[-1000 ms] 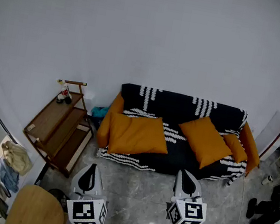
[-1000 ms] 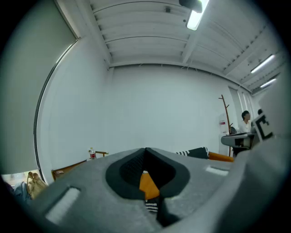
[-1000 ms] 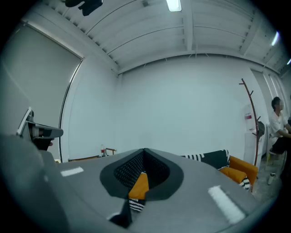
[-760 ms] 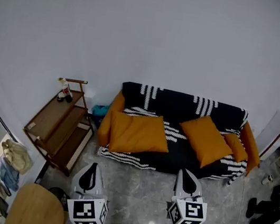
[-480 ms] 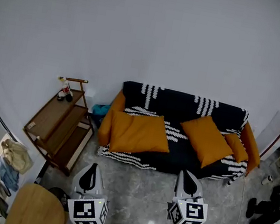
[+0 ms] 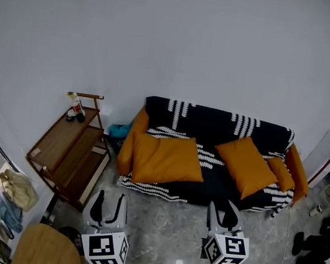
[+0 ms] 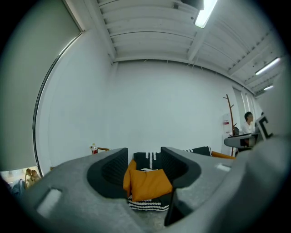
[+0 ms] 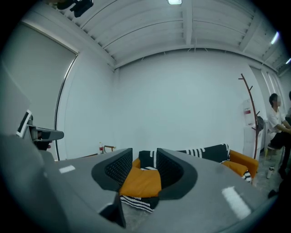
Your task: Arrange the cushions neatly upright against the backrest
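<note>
The left gripper (image 6: 110,201) and right gripper (image 6: 224,208) have just spread their fingers, empty, well apart from the sofa (image 6: 208,120); a shallow pinch may let the big cushion (image 6: 166,159) slump.

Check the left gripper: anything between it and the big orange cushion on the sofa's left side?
Nothing visible. Only floor lies between the left gripper and the cushion, which lies on the sofa seat. Its jaws have just been opening and hold nothing.
</note>
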`<action>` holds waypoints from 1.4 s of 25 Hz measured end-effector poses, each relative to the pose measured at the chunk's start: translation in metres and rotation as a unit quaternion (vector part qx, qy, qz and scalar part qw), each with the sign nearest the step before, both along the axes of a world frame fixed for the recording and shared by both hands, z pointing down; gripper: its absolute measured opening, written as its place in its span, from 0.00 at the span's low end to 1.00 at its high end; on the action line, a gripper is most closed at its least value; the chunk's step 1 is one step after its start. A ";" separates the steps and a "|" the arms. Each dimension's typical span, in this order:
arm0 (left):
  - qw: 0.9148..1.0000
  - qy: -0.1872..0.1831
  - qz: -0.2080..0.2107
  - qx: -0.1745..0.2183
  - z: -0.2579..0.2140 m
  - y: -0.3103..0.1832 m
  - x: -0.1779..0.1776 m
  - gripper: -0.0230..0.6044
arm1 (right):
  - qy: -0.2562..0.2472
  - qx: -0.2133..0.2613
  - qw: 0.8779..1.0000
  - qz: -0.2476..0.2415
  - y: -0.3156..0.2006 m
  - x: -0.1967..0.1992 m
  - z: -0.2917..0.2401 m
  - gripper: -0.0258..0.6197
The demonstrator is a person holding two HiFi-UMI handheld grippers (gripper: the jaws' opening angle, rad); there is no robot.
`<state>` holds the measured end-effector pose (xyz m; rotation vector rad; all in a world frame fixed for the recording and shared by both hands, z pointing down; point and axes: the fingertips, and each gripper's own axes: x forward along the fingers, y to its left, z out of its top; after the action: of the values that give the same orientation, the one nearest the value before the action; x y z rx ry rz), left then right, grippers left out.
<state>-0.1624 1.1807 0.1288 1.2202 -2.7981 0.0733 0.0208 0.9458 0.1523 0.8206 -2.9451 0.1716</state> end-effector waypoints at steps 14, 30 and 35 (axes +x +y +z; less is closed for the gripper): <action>1.000 0.020 0.016 -0.007 0.021 -0.006 -0.047 0.42 | 0.031 0.003 0.999 0.019 -0.003 -0.031 0.018 0.41; 0.999 0.024 -0.028 -0.023 0.029 -0.098 -0.138 0.42 | 0.026 -0.012 0.999 -0.044 -0.109 -0.154 0.030 0.41; 0.999 0.017 -0.048 -0.019 0.012 -0.148 -0.174 0.42 | 0.014 -0.007 0.998 -0.053 -0.175 -0.200 0.011 0.41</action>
<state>-0.3365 1.0326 0.1410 1.0668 -2.8070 0.0971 -0.1788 0.7708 0.1634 0.6581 -2.9488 0.1732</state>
